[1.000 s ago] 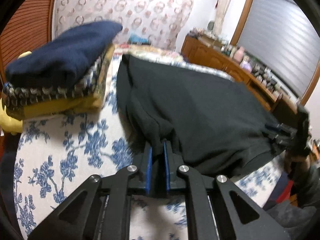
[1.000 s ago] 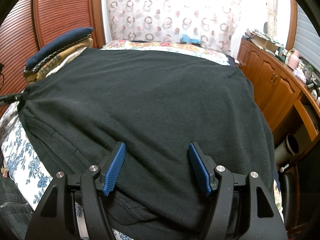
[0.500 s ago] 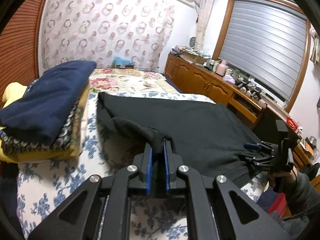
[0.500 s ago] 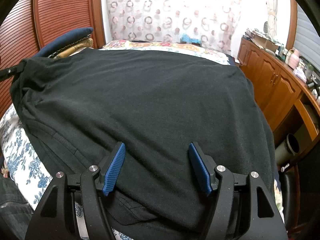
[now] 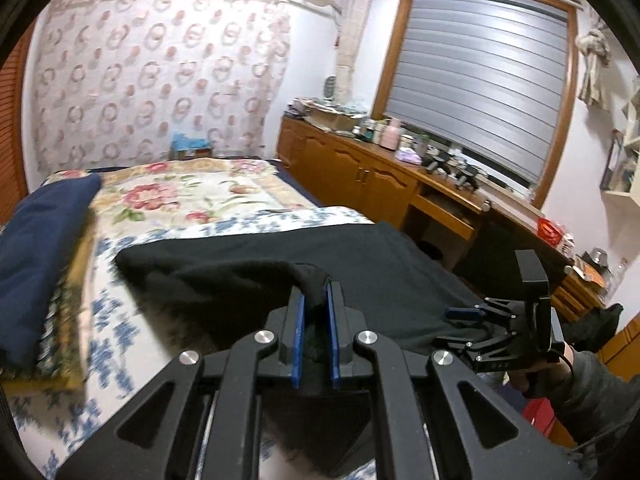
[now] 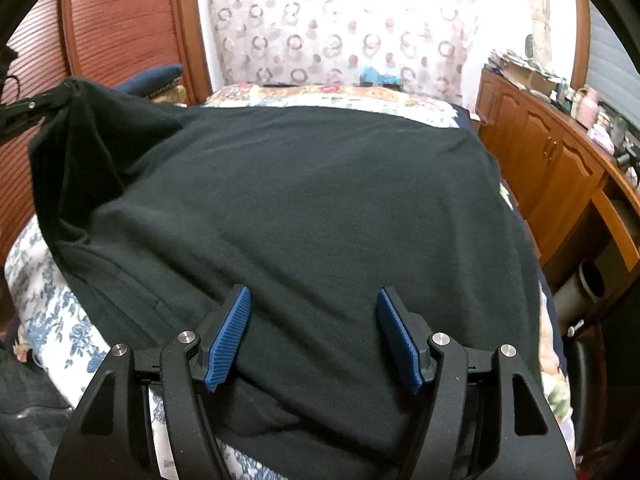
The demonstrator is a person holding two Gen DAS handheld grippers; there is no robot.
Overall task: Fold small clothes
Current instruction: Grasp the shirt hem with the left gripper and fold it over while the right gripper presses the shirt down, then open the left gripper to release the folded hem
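Observation:
A black garment (image 6: 320,208) lies spread over the flowered bed (image 6: 52,312). My left gripper (image 5: 315,300) is shut on a bunched corner of the black garment (image 5: 248,264) and holds it lifted off the bed. In the right wrist view that raised corner (image 6: 76,128) hangs at the upper left, pinched by the left gripper (image 6: 60,98). My right gripper (image 6: 314,332) stands open over the near edge of the cloth, its blue pads (image 6: 228,344) apart with nothing clamped. The right gripper (image 5: 460,314) also shows at the right of the left wrist view.
A stack of folded clothes with a navy one on top (image 5: 36,248) sits on the bed's left side. A wooden cabinet (image 5: 360,172) with cluttered top runs along the right under the window. A sleeve and hand (image 5: 572,384) hold the right gripper.
My left gripper has risen and swung with the garment corner, lifting it well above the bed and tilting the view up. The right gripper has stayed put and open.

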